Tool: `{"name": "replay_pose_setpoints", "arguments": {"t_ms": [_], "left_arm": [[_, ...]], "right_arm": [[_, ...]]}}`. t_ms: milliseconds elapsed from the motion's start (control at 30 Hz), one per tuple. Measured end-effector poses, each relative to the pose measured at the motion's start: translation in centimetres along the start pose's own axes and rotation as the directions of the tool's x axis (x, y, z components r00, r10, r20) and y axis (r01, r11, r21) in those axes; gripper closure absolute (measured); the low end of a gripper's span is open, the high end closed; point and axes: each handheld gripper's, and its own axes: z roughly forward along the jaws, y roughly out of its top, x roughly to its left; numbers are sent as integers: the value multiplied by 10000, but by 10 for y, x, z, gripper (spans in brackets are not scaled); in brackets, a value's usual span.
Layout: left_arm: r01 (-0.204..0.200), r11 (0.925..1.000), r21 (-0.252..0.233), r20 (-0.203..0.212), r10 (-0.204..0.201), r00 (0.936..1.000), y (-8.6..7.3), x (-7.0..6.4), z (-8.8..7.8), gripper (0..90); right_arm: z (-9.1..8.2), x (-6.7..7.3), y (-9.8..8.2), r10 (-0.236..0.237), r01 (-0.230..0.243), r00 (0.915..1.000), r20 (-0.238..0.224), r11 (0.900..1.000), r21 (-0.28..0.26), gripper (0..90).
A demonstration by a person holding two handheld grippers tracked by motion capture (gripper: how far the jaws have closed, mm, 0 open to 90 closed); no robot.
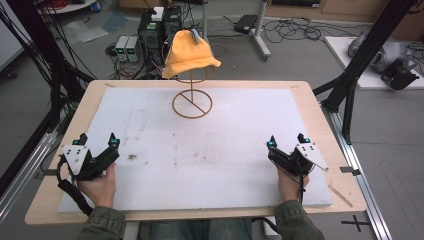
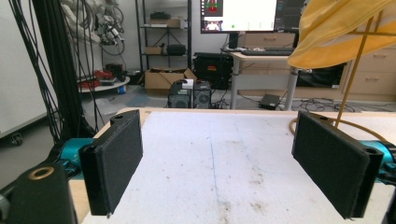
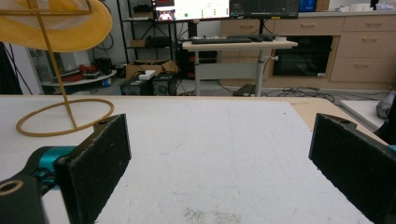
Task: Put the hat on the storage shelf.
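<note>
A yellow bucket hat (image 1: 190, 54) hangs on a thin golden wire stand (image 1: 192, 104) at the far middle of the white mat (image 1: 210, 150). The hat's brim (image 2: 336, 32) fills the upper right of the left gripper view and shows again as hat (image 3: 51, 23) at the upper left of the right gripper view, above the stand's ring base (image 3: 65, 116). My left gripper (image 1: 96, 139) rests at the near left, open and empty. At the near right my right gripper (image 1: 287, 140) is open too, nothing between its pads (image 3: 100, 158).
The mat lies on a wooden table (image 1: 320, 115) with bare edges all round. Black frame posts (image 1: 367, 60) stand right and left of the table. Computers and cables (image 1: 150, 35) sit on the floor behind it.
</note>
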Motion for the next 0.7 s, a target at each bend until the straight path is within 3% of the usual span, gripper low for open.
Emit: {"name": "replay_pose_setpoints", "arguments": {"t_ms": [700], "left_arm": [[35,9999,101,214,-37,9998,-2,-2,-1,168]], "right_arm": [[2,1,0,-43,43,10000,11,10000,38,52]]}}
